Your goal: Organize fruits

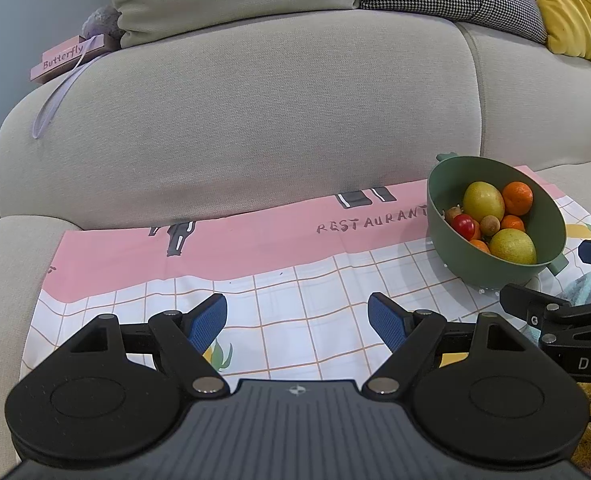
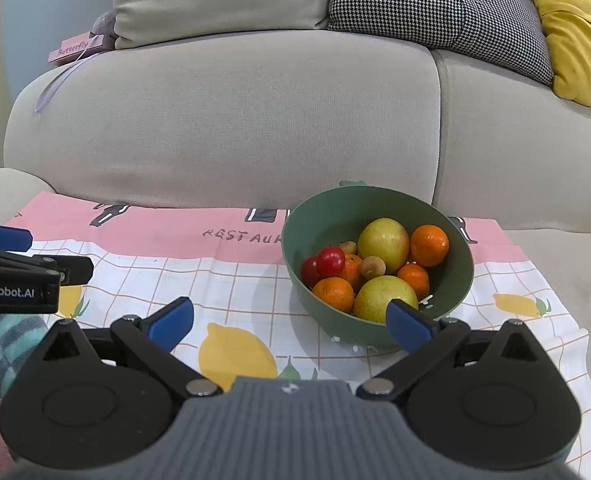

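left gripper [image 1: 297, 320]: jaws spread wide, nothing between the blue pads; poised over the white checked part of the cloth, left of the bowl.
right gripper [image 2: 291, 322]: jaws spread wide, empty; right fingertip [image 2: 409, 326] in front of the bowl's near rim, contact not discernible.
bowl [image 2: 315, 216]: green, sitting on the cloth toward its right far side, tilted toward the camera.
fruits: all inside the bowl; two yellow-green pears [image 2: 383, 242], several oranges [image 2: 429, 245], red cherry tomatoes [image 2: 330, 261], small brown fruits [image 2: 372, 267].
cloth [image 1: 199, 248]: pink far band lettered "restaurant", white grid with lemon prints nearer, spread on the sofa seat.
sofa [image 1: 255, 112]: beige backrest behind the cloth.
cushions: houndstooth cushion [image 2: 435, 8] and yellow cushion [image 2: 575, 28], far right.
pink box [image 1: 65, 58]: lettered "butterfly", far left on the sofa.
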The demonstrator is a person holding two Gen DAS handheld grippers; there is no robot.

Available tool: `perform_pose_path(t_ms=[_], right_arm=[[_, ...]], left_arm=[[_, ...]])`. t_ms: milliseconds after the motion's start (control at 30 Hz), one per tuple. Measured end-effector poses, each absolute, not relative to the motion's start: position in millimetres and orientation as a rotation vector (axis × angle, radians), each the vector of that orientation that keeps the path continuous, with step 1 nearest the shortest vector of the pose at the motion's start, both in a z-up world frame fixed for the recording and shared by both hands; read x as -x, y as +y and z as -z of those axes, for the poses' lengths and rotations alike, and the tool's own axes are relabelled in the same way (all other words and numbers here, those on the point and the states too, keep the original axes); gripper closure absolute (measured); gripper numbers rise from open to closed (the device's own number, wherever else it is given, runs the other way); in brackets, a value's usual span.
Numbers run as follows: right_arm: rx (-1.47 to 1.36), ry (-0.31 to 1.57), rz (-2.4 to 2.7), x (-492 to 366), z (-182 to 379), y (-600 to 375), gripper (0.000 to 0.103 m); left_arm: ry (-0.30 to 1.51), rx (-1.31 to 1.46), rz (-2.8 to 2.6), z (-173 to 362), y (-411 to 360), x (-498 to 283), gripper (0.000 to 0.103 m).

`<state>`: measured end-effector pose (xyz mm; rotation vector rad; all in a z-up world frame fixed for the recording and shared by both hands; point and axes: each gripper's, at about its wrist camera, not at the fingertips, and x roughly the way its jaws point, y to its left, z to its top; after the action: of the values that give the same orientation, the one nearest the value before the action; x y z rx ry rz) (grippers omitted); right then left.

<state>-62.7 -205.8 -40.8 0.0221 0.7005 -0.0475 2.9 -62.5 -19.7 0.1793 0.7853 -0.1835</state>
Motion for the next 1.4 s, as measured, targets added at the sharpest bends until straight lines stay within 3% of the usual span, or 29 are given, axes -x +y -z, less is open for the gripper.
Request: perform_pose_path(t_ms=[1400], right_arm=[[-0.048, 0.719, 0.06, 62.7, 43.1, -205.4, 0.004]], left_arm=[[0.779, -0.189, 0.19, 17.9, -60.7, -1.4, 0.009]])
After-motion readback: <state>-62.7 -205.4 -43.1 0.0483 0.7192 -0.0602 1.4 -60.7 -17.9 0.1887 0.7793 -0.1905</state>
